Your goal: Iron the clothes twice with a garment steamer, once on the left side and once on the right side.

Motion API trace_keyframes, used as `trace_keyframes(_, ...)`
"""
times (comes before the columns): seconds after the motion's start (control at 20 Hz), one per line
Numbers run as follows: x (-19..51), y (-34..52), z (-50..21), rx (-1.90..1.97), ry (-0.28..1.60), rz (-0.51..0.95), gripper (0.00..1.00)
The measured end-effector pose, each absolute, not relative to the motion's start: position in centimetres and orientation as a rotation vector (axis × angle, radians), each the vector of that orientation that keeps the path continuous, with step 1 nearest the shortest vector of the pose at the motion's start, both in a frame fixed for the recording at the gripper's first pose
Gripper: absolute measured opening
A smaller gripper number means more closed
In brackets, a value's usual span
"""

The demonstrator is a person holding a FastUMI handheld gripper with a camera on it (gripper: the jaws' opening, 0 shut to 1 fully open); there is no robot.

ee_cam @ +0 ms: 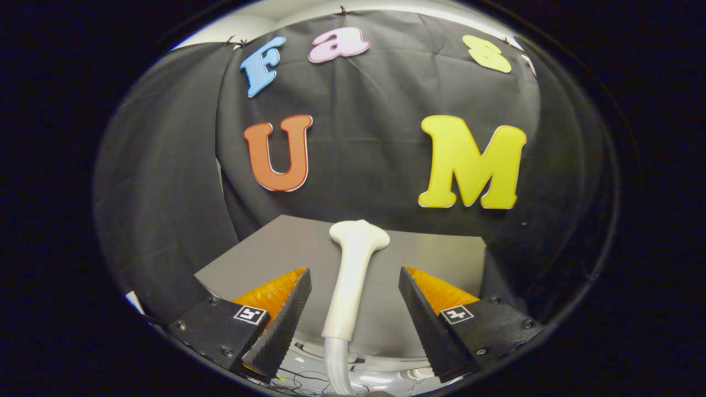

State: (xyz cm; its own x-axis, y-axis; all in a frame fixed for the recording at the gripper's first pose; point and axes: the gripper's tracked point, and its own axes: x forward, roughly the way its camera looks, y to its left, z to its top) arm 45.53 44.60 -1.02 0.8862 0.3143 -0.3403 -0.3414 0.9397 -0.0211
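A white garment steamer [353, 275] stands upright between my fingers, its wide head at the top and a pale hose running down from its handle. My gripper [355, 284] is open, with a gap on each side of the handle, so neither finger touches it. Behind the steamer lies a flat grey surface [436, 253] that looks like a board or garment spread out; I cannot tell which.
The booth's black cloth wall rises just beyond the grey surface and wraps round on both sides. Below the fingers a white base [380, 375] with thin dark cables lies near the hose.
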Motion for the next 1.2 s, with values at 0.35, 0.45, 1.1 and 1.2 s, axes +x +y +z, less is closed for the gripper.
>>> trace_keyframes(0.35, 49.9, 46.0, -5.5, -0.08, 0.537, 0.32, 0.94)
trace_keyframes(0.45, 50.0, 46.8, -6.2, -0.058, 0.577, 0.336, 0.82)
trace_keyframes(1.1, 48.3, 45.3, -3.9, 0.007, 0.53, 0.346, 0.37)
trace_keyframes(1.2, 46.8, 44.5, -2.6, 0.027, 0.483, 0.348, 0.36)
